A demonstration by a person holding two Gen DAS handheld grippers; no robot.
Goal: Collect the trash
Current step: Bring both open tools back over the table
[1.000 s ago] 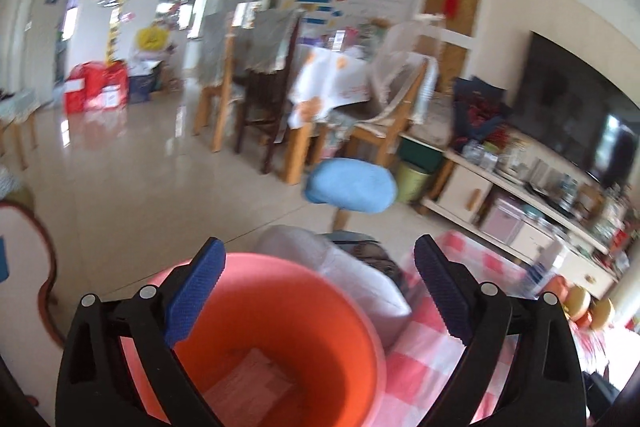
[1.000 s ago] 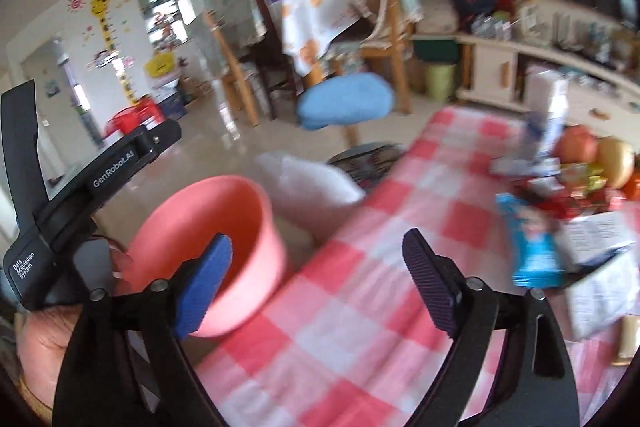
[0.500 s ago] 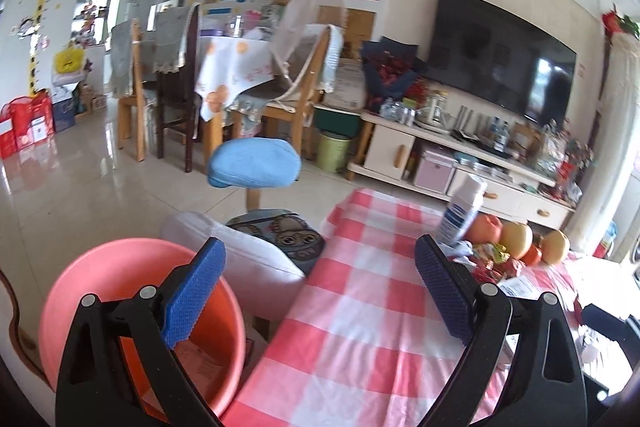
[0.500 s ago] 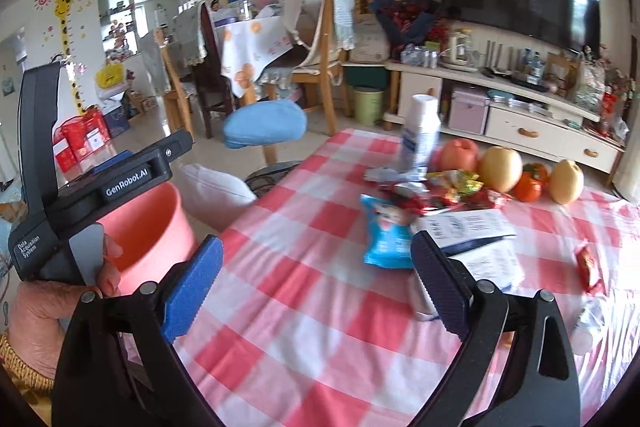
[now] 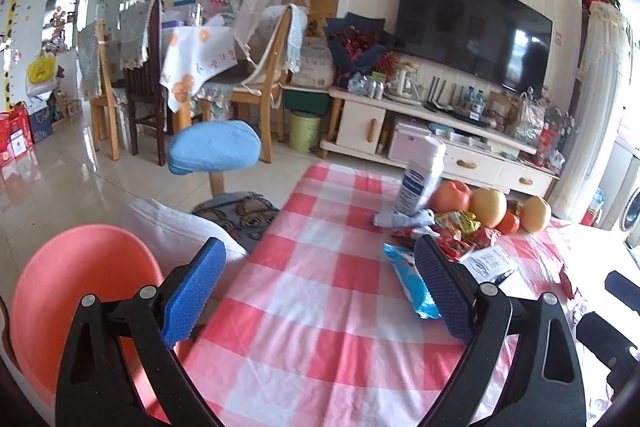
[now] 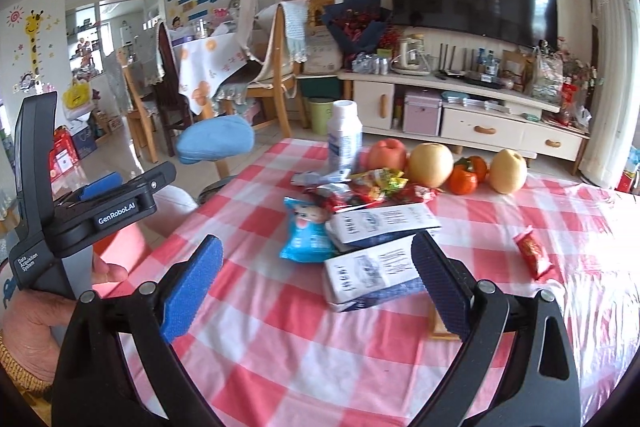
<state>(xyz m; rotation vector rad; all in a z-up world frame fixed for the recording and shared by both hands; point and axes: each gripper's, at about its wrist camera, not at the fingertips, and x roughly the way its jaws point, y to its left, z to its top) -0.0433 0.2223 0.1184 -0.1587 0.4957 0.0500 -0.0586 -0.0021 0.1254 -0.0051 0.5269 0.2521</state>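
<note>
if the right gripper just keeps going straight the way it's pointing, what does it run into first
Most likely the nearer white carton, lying on the checked tablecloth between the open right gripper's fingers. Depth is hard to judge.

Both tongs gape empty — left tongs [image 5: 320, 291], right tongs [image 6: 318, 283].

I have swung both grippers away from the orange bucket [image 5: 80, 307], which a second ago sat directly under the left gripper [image 5: 320, 291] and now lies off its left finger. The checked tablecloth [image 5: 320, 327] has come under both pairs of fingers. Ahead of the right gripper [image 6: 316, 283], where only a blur of wrappers showed at its right edge, the blue snack bag [image 6: 306, 231], the two white cartons [image 6: 380, 247], the white bottle [image 6: 344, 143] and the row of fruit [image 6: 432, 163] now stand clear. Its jaws have eased slightly wider, with nothing between them.
</note>
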